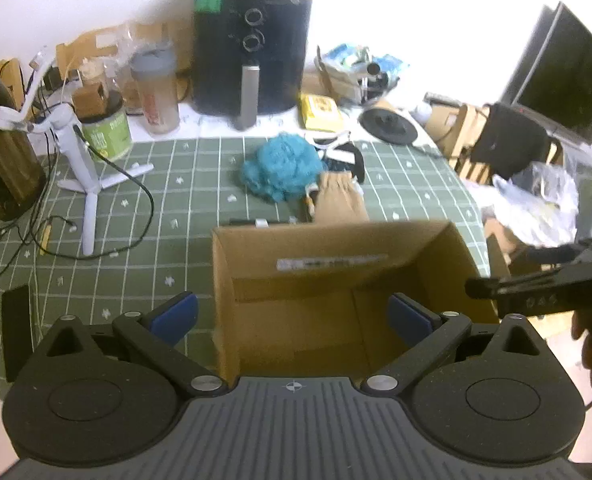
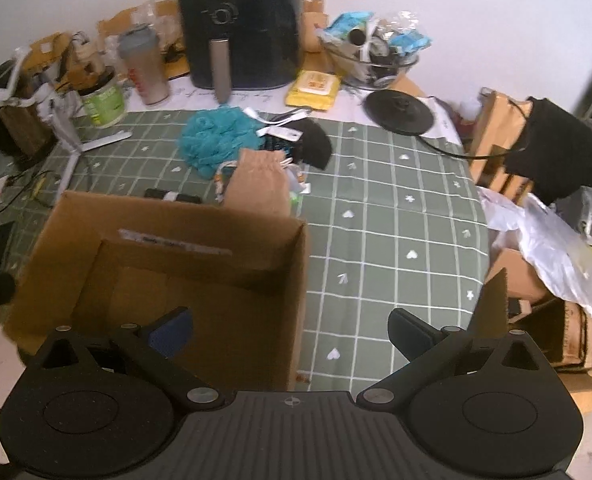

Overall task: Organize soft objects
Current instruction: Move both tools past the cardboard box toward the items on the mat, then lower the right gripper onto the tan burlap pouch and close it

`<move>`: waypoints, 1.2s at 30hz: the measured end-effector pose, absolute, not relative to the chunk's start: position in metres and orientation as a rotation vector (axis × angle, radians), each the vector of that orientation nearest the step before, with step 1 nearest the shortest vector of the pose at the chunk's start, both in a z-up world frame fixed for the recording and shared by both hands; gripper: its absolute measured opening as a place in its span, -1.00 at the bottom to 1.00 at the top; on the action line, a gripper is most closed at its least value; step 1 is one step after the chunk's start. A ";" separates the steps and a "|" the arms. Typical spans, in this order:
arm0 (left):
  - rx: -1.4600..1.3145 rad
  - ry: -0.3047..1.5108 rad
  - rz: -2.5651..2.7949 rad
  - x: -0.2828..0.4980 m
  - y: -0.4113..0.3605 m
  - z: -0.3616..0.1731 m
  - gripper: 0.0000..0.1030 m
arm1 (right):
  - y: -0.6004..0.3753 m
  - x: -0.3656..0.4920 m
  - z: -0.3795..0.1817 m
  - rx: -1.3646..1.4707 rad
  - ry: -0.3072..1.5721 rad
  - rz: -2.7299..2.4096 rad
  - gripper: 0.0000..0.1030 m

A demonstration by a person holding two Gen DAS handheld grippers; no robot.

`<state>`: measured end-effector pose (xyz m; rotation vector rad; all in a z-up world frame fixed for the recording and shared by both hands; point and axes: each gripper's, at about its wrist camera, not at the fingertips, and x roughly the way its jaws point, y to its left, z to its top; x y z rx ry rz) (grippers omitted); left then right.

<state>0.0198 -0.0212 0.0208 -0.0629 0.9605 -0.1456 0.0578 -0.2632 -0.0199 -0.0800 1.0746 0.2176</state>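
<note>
Right gripper (image 2: 290,330) jaws spread wide above cardboard box (image 2: 232,280) edge.

exposure: left wrist view blown out white at upper right, wall (image 1: 415,20) detail lost | right wrist view evenly lit, dimmer | shadows: soft, dark inside cardboard box (image 2: 168,280) | blur: slight softness throughout, box label unreadable | distortion: strong fisheye bend, dark vignette in the corners | colour: greenish cast

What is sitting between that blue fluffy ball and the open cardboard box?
A tan drawstring pouch lies between the blue fluffy ball and the cardboard box, with a small black item beside it; clearest in the right wrist view.
</note>
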 end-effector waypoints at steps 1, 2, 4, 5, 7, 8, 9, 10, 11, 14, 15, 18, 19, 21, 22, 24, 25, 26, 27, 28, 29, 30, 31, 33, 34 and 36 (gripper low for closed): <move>-0.066 0.954 -0.142 0.021 -0.018 0.022 1.00 | -0.261 0.060 -0.020 -0.087 1.076 0.211 1.00; -0.066 0.949 -0.138 0.023 -0.014 0.023 1.00 | -0.262 0.061 -0.020 -0.081 1.068 0.209 1.00; -0.068 0.940 -0.127 0.025 -0.007 0.024 1.00 | -0.263 0.065 -0.018 -0.057 1.050 0.198 1.00; -0.069 0.936 -0.124 0.026 -0.003 0.024 1.00 | -0.263 0.066 -0.016 -0.043 1.039 0.188 1.00; -0.072 0.931 -0.122 0.027 0.004 0.025 1.00 | -0.264 0.067 -0.011 -0.027 1.014 0.178 1.00; -0.074 0.927 -0.119 0.027 0.007 0.025 1.00 | -0.264 0.068 -0.010 -0.023 1.003 0.176 1.00; -0.076 0.924 -0.118 0.027 0.011 0.024 1.00 | -0.264 0.067 -0.008 -0.020 0.992 0.175 1.00; -0.077 0.923 -0.118 0.028 0.014 0.024 1.00 | -0.264 0.067 -0.007 -0.019 0.982 0.174 1.00; -0.075 0.923 -0.119 0.028 0.017 0.023 1.00 | -0.265 0.067 -0.005 -0.020 0.973 0.170 1.00; -0.070 0.918 -0.120 0.026 0.024 0.022 1.00 | -0.267 0.065 -0.003 -0.011 0.957 0.154 1.00; -0.074 0.912 -0.127 0.025 0.027 0.021 1.00 | -0.269 0.064 -0.002 -0.002 0.955 0.156 1.00; -0.088 0.912 -0.137 0.021 0.034 0.017 1.00 | -0.272 0.063 0.000 0.011 0.947 0.183 1.00; -0.088 0.916 -0.138 0.021 0.035 0.016 1.00 | -0.273 0.062 0.000 0.009 0.944 0.190 1.00; -0.089 0.928 -0.134 0.020 0.037 0.012 1.00 | -0.274 0.062 0.000 0.006 0.944 0.206 1.00; -0.091 0.936 -0.133 0.020 0.038 0.010 1.00 | -0.275 0.063 -0.001 0.006 0.948 0.214 1.00; -0.092 0.951 -0.131 0.021 0.040 0.007 1.00 | -0.277 0.063 -0.003 0.010 0.954 0.223 1.00; -0.092 0.956 -0.132 0.022 0.040 0.006 1.00 | -0.278 0.065 -0.004 0.020 0.961 0.229 1.00; -0.091 0.956 -0.131 0.021 0.039 0.006 1.00 | -0.280 0.067 -0.005 0.030 0.966 0.235 1.00; -0.091 0.955 -0.131 0.022 0.038 0.006 1.00 | -0.282 0.069 -0.005 0.040 0.968 0.242 1.00; -0.092 0.955 -0.133 0.023 0.038 0.006 1.00 | -0.284 0.071 -0.006 0.050 0.966 0.249 1.00; -0.094 0.955 -0.136 0.025 0.038 0.005 1.00 | -0.287 0.074 -0.006 0.063 0.962 0.255 1.00; -0.096 0.954 -0.138 0.026 0.037 0.005 1.00 | -0.289 0.076 -0.007 0.072 0.959 0.259 1.00; -0.096 0.951 -0.138 0.027 0.037 0.005 1.00 | -0.292 0.080 -0.007 0.082 0.957 0.266 1.00; -0.094 0.946 -0.137 0.029 0.036 0.004 1.00 | -0.297 0.087 -0.008 0.085 0.954 0.270 1.00; -0.096 0.944 -0.134 0.030 0.036 0.004 1.00 | -0.300 0.093 -0.010 0.090 0.950 0.269 1.00; -0.108 0.940 -0.125 0.032 0.037 0.003 1.00 | -0.305 0.103 -0.014 0.100 0.955 0.270 1.00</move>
